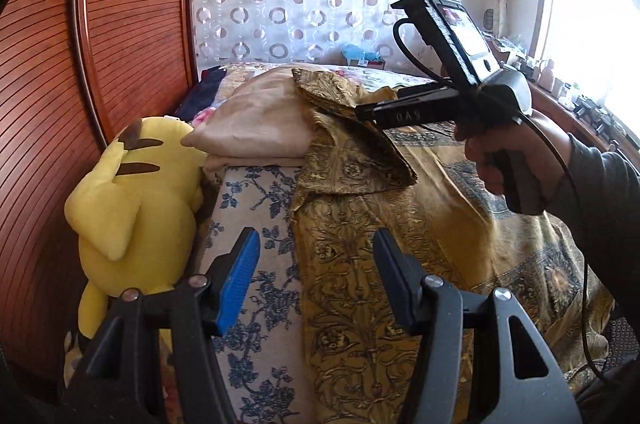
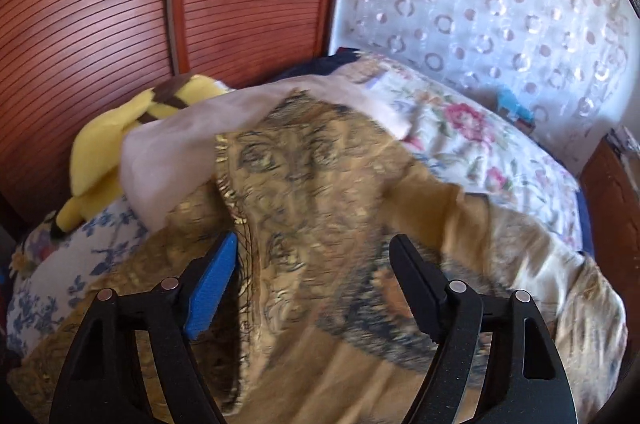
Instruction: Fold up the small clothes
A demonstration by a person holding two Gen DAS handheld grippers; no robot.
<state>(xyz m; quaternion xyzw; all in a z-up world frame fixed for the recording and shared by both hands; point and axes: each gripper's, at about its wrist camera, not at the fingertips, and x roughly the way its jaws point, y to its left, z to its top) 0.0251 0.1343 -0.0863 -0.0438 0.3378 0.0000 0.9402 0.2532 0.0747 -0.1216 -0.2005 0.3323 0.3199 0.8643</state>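
Blue-padded fingers of the left gripper (image 1: pixel 316 276) are seen spread apart, nothing between them, above one gold patterned garment with dark scrollwork (image 1: pixel 380 264) spread on the blue-floral bedsheet (image 1: pixel 248 224). Only the left view shows the right gripper (image 1: pixel 366 112) from outside, gripped by one hand (image 1: pixel 504 160), with a raised fold of the garment at its tip. In the right view its jaws are apart, blurred cloth draped between. One yellow plush toy (image 1: pixel 132 204) and one beige pillow (image 1: pixel 256 120) lie beyond
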